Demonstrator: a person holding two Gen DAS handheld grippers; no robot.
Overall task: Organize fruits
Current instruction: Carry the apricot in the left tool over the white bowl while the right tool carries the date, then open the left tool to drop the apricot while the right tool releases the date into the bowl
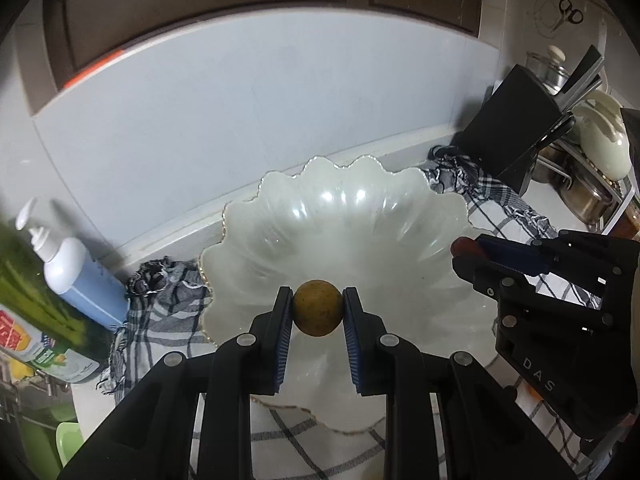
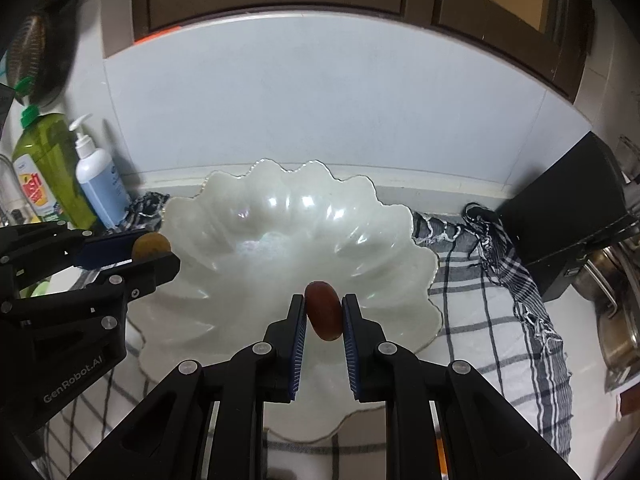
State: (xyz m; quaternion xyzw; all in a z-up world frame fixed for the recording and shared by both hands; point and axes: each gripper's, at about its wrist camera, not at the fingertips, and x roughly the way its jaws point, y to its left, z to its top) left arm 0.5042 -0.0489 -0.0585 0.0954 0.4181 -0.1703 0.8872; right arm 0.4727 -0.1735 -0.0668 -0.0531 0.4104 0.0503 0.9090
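Observation:
A white scalloped glass bowl (image 1: 340, 216) (image 2: 280, 220) sits on a checked cloth. My left gripper (image 1: 318, 308) is shut on a round yellow-brown speckled fruit (image 1: 318, 307), held over the bowl's near part. In the right wrist view that fruit (image 2: 150, 245) and the left gripper (image 2: 154, 252) show at the bowl's left rim. My right gripper (image 2: 323, 312) is shut on a dark red oval fruit (image 2: 323, 311) above the bowl's near side. From the left wrist view the right gripper (image 1: 466, 252) hangs at the bowl's right rim with the red fruit (image 1: 462, 246) at its tips.
A black knife block (image 1: 516, 132) (image 2: 568, 208) stands at the right with steel pots (image 1: 588, 196) behind it. A blue pump bottle (image 1: 80, 276) (image 2: 100, 188) and a green detergent bottle (image 2: 48, 164) stand at the left. The checked cloth (image 2: 492, 304) lies bunched around the bowl.

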